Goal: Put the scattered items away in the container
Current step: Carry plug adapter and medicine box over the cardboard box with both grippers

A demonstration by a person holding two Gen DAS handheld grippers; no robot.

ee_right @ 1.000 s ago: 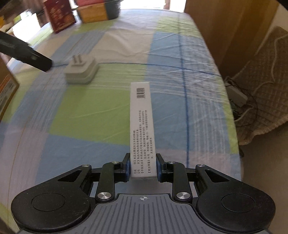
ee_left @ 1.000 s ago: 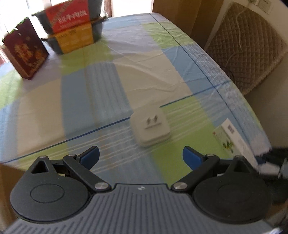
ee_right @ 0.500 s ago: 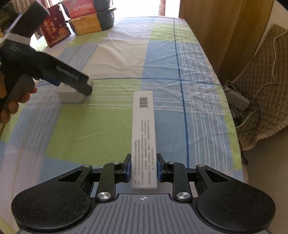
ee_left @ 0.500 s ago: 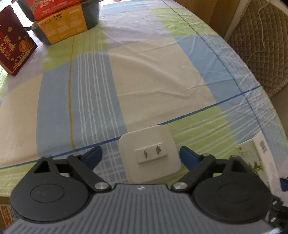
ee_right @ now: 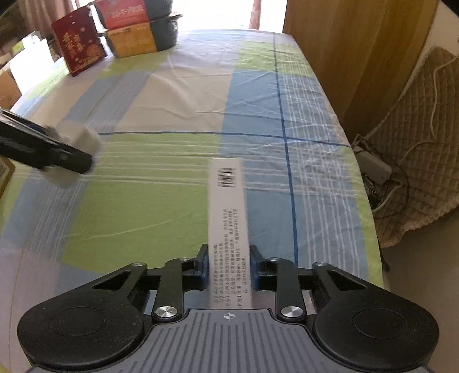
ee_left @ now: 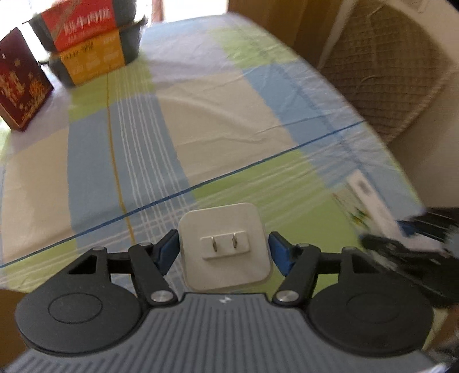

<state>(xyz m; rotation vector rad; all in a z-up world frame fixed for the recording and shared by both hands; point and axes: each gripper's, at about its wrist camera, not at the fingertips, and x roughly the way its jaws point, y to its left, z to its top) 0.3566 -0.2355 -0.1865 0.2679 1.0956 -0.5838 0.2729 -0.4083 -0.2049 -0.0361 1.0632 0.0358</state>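
A white plug-in charger, prongs up, sits between the blue pads of my left gripper. Both pads press its sides, just above the checked tablecloth. The right wrist view shows that gripper blurred at the left edge with the charger in it. My right gripper is shut on the near end of a long white carton with a barcode, which points away over the cloth. The left wrist view shows the carton at the right. A cardboard box corner shows at lower left.
At the table's far end stand a dark red box and stacked grey pots with orange and red cartons. A wooden cabinet and a quilted chair with cables flank the table's right edge.
My left gripper came down around the charger and closed its pads on it. The right gripper kept its hold on the carton and lifted it slightly.
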